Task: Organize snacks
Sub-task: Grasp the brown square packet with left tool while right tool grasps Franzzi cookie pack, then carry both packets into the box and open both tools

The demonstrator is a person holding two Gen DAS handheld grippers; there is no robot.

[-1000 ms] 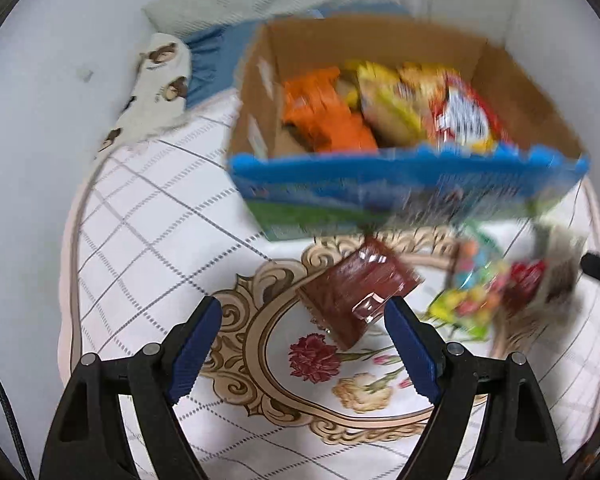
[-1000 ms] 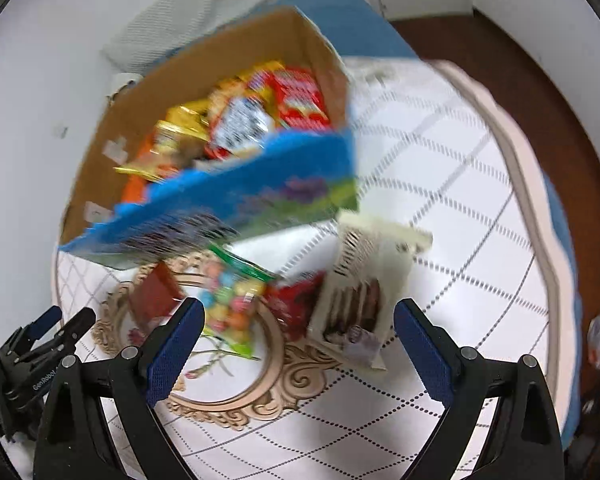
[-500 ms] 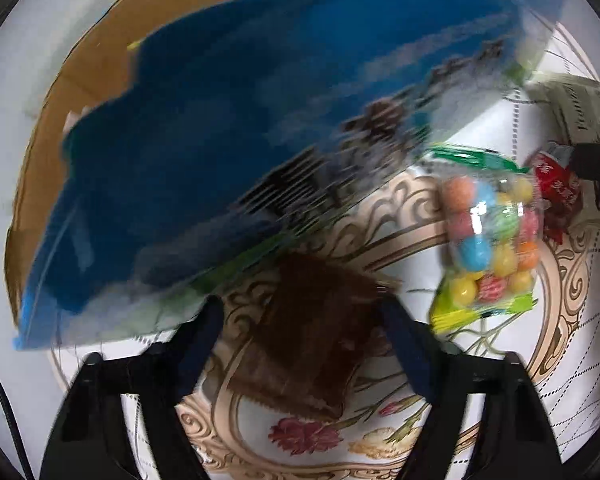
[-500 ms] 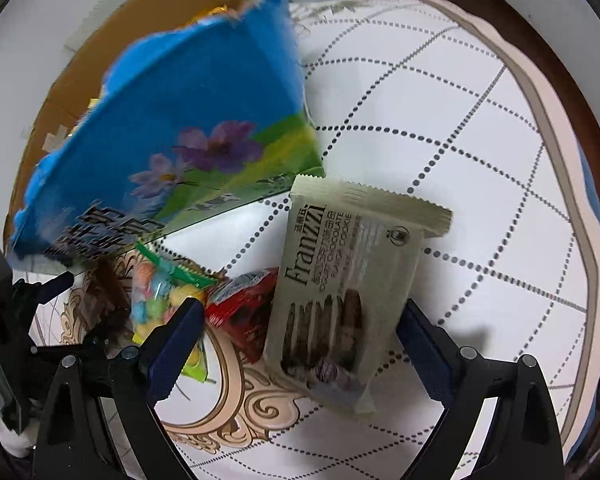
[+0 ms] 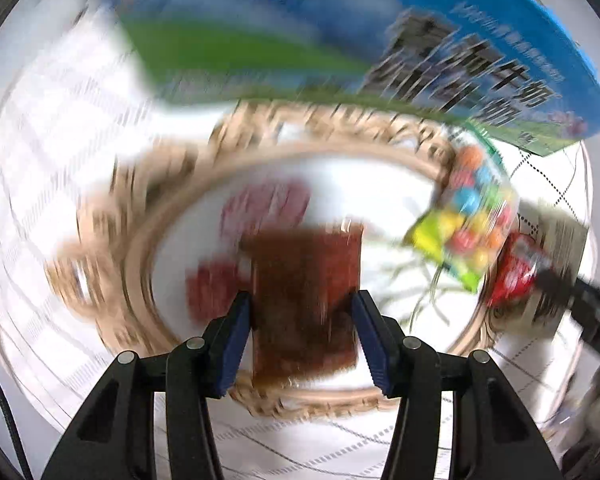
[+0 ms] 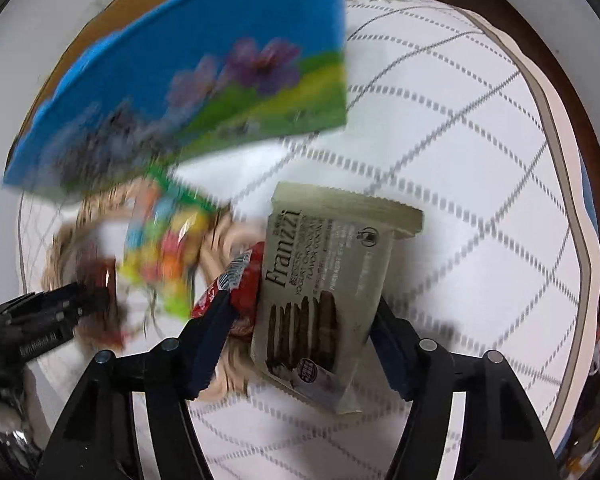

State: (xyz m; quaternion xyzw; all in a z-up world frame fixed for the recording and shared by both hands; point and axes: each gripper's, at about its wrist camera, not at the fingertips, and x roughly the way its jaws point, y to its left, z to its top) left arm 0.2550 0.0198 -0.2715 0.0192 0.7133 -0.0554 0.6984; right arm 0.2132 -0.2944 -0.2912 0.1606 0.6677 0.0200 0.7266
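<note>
My left gripper (image 5: 303, 340) has its blue pads against both sides of a brown snack packet (image 5: 305, 304) lying on the round table; the view is blurred. My right gripper (image 6: 300, 344) straddles a beige Franzzi cookie pack (image 6: 324, 292), its jaws close to the pack's sides with the left finger over a red packet (image 6: 246, 284). A colourful candy bag (image 5: 474, 228) lies to the right of the brown packet; it also shows in the right wrist view (image 6: 168, 256). The blue-fronted cardboard snack box (image 6: 188, 96) stands behind them.
The round table has a white checked cloth (image 6: 460, 160) with a floral gold-framed centre (image 5: 148, 216). The box front (image 5: 340, 28) looms close above the left gripper. The other gripper shows at the left edge of the right wrist view (image 6: 40, 320). Dark floor lies beyond the table's right rim.
Both grippers have dropped toward the table. The left jaws have closed in on the brown packet. The right jaws have narrowed around the Franzzi pack.
</note>
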